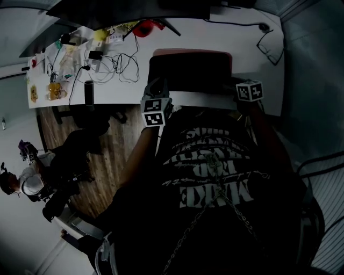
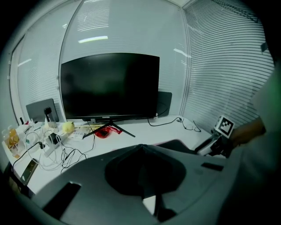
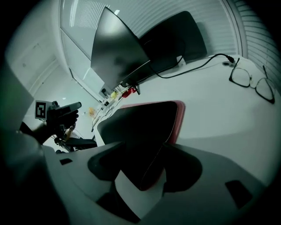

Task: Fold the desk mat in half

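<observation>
Seen from the head, the person's dark shirt [image 1: 209, 177] covers the near edge of the desk mat [image 1: 191, 72] and of the bench [image 1: 252, 43]. The top edge cuts off the monitor [image 1: 129, 9]. The clutter [image 1: 67, 56] at the bench's left is too small to identify.

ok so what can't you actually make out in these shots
Monitor: head view, cut off by the top edge.
Clutter on the desk, left end: head view, too small and dim to name.
Desk mat: left gripper view, mostly hidden behind the body of the left gripper.
</observation>
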Tool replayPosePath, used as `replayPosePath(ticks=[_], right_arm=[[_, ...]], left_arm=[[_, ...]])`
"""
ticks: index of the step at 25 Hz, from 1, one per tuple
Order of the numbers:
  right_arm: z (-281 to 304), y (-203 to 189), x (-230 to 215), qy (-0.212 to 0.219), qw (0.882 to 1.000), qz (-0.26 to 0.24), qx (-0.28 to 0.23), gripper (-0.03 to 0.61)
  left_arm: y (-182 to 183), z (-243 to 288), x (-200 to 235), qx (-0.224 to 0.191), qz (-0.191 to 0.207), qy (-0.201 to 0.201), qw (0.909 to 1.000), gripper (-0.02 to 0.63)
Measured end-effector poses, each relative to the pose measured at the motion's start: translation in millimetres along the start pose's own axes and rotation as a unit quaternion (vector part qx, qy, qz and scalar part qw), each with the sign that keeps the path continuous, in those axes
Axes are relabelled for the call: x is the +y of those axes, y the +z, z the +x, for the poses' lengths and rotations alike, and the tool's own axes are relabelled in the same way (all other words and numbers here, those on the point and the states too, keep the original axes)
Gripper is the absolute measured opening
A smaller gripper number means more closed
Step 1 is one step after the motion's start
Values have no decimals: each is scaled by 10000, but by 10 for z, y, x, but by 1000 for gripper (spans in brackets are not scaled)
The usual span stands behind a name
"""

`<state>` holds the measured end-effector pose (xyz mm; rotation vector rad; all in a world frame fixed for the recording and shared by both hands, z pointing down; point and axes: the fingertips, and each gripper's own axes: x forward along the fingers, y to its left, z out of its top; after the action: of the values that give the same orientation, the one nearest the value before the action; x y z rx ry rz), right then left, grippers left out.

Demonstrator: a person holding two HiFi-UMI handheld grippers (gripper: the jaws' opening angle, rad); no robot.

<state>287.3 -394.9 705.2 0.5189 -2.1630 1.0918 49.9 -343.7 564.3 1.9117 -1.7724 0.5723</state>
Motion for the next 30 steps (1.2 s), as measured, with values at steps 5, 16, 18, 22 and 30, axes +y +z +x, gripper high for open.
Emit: replayPosePath(ticks=[5, 16, 18, 22, 30], right_arm=[[-8, 80, -124, -75, 9993, 39, -372, 170], [30, 114, -161, 600, 9968, -105, -520, 129], [90, 132, -169, 672, 9962, 108, -544, 147], [145, 311, -163, 531, 9957, 71, -750, 143], [-187, 542, 421, 788, 9638, -2152, -1364, 15]], left_arm=[[140, 3, 10, -5, 269, -190, 9995, -12], [202, 74, 142, 102, 311, -310, 9990, -12], [165, 67, 170, 144, 243, -306, 9991, -12], [128, 36, 177, 154, 215, -405, 9988, -12], [239, 41, 161, 67, 458, -625, 9970, -12]])
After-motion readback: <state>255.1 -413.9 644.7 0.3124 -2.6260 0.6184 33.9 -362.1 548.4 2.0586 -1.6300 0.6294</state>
